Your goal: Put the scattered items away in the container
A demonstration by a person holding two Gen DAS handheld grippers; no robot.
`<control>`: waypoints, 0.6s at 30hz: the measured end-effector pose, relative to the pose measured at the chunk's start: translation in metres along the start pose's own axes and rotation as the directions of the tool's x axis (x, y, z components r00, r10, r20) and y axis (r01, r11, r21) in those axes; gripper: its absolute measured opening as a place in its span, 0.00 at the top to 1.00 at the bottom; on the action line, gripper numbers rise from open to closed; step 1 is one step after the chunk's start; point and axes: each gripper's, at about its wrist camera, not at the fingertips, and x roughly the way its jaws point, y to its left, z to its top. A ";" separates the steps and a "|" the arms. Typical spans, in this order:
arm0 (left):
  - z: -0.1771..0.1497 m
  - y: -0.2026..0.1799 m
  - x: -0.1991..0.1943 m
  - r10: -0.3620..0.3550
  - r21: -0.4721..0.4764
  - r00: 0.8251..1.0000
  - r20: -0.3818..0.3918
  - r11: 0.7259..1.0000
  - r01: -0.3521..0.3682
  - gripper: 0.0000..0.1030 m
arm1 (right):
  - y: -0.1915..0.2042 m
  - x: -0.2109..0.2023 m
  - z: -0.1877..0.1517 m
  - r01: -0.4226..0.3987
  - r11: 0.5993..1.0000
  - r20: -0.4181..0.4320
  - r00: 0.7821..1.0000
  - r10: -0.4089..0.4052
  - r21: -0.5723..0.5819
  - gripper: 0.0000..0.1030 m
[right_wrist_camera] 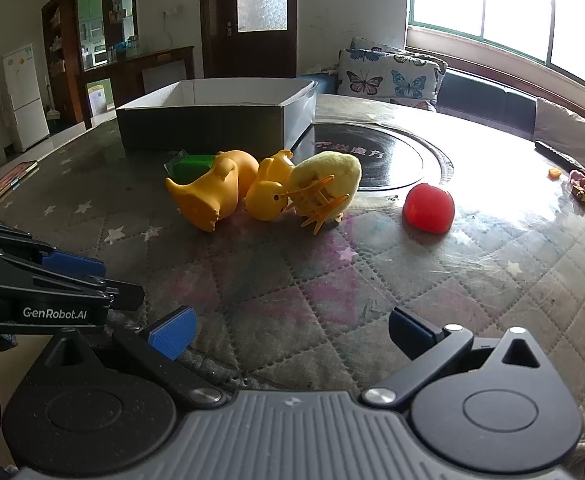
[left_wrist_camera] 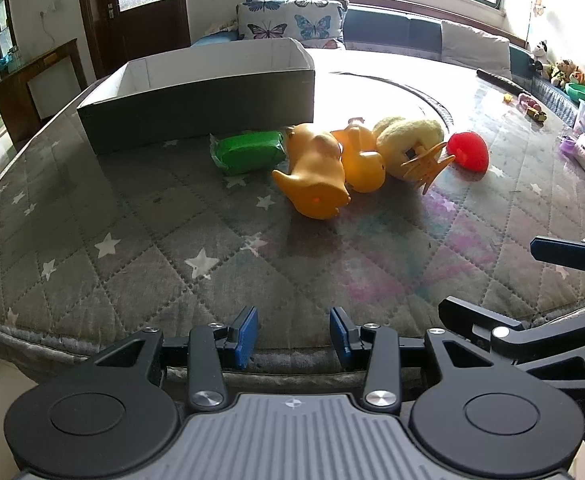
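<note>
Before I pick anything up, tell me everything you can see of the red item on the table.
The red item is a small, smooth, glossy lump, rounded with a slightly flattened top, plastic or rubber by its look; what it is I cannot tell. It rests on the quilted table cover, beside the dark round turntable. In the right wrist view it stands apart from the yellow plush and orange claw clip. No fingers touch it.

One grey box [left_wrist_camera: 196,108] sits in the upper left of the frame. At centre lie two orange rubber toys [left_wrist_camera: 316,172] [left_wrist_camera: 362,160], one yellow plush [left_wrist_camera: 406,140], one orange hair claw [left_wrist_camera: 426,166] (touching the plush), one green packet [left_wrist_camera: 248,152] and one red ball [left_wrist_camera: 468,151].
</note>
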 end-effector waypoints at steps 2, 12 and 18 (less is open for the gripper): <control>0.001 0.000 0.000 0.002 0.003 1.000 0.000 1.000 -0.002 0.59 | 0.001 0.001 0.000 -0.002 1.000 -0.002 1.000 0.002 -0.004 0.00; 0.007 0.002 0.005 -0.005 -0.002 1.000 -0.007 1.000 0.005 0.59 | 0.000 0.005 0.006 -0.011 1.000 -0.002 1.000 0.011 -0.014 0.00; 0.011 0.004 0.008 -0.009 -0.005 1.000 -0.014 1.000 0.009 0.59 | 0.000 0.010 0.008 -0.013 1.000 -0.012 1.000 0.013 -0.015 0.00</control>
